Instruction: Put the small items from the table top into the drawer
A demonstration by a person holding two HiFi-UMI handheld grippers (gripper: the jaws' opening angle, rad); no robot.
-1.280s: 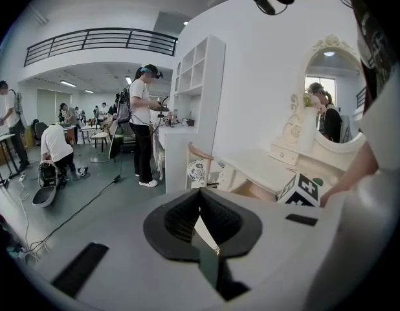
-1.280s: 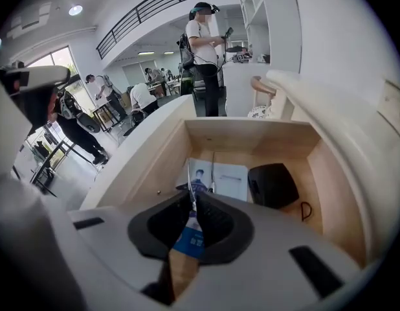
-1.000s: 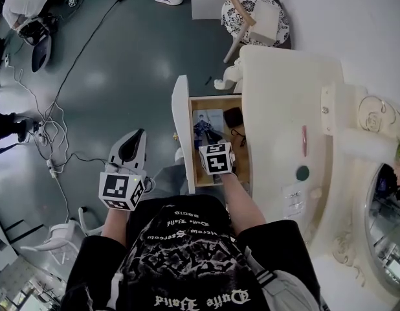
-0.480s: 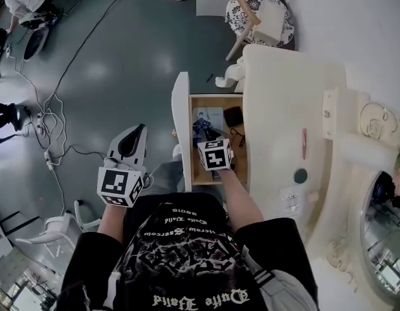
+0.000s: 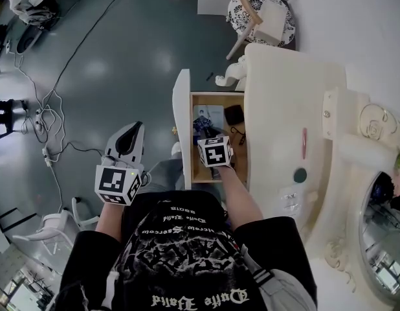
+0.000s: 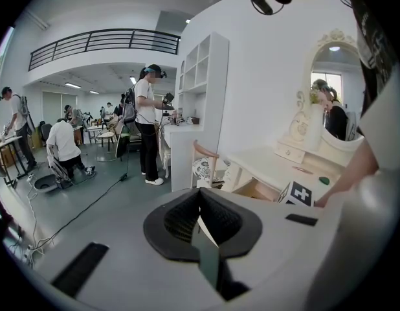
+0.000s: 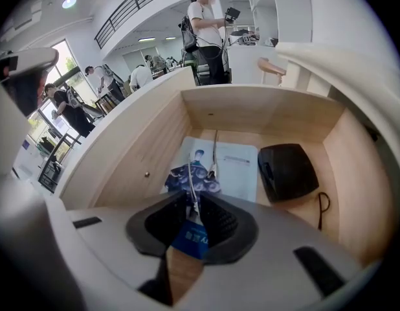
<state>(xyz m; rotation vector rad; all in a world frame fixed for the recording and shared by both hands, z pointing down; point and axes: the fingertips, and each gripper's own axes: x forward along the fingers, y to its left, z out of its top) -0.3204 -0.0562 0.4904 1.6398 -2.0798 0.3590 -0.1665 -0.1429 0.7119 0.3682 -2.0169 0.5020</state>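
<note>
We log: right tool (image 7: 192, 198) inside drawer (image 7: 265, 112), jaws just been opening, slightly apart, blue tag (image 7: 190, 240) between them | tag print too blurred for us | left tool (image 6: 200, 193) closed, empty, over floor (image 5: 109, 76)

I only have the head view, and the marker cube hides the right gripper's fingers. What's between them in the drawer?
Observer: A blue tag sits between the right gripper's fingers, which stand slightly apart and have just been opening.
Operator: Is anything attached to it?
Observer: A thin white cord, trailing forward over the printed booklet on the drawer's floor.
Operator: And the left gripper's fingers?
Observer: The left gripper's are together, with nothing between them.
</note>
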